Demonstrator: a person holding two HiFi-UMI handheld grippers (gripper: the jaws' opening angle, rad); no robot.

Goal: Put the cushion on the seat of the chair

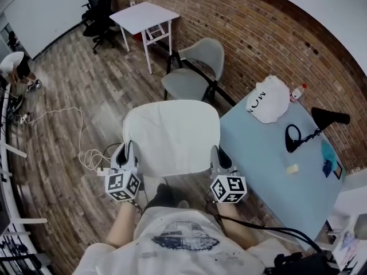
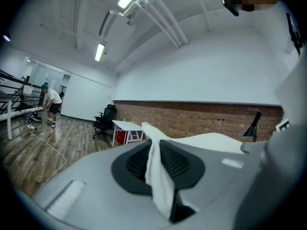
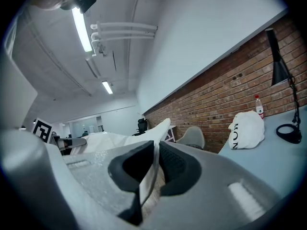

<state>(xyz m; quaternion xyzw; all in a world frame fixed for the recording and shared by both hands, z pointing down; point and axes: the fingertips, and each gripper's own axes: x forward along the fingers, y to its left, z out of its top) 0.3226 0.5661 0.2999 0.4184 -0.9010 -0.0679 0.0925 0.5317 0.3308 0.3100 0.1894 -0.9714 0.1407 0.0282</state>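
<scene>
I hold a flat white cushion [image 1: 171, 135] level in front of me, above the floor. My left gripper [image 1: 128, 152] is shut on the cushion's near left corner, and white fabric [image 2: 157, 174] is pinched between its dark pads. My right gripper [image 1: 218, 156] is shut on the near right corner, with the thin cushion edge [image 3: 152, 169] clamped between its pads. A grey chair [image 1: 195, 73] stands beyond the cushion by the brick wall, its seat [image 1: 184, 85] bare. It also shows small in the right gripper view, as the chair [image 3: 193, 137].
A light blue table [image 1: 275, 165] lies to my right, carrying a white bag [image 1: 268, 99], a black desk lamp [image 1: 312, 128] and a bottle [image 1: 297, 91]. A white table [image 1: 143, 17] and black office chair [image 1: 98, 13] stand further back. Cables [image 1: 80, 148] trail on the wooden floor at left.
</scene>
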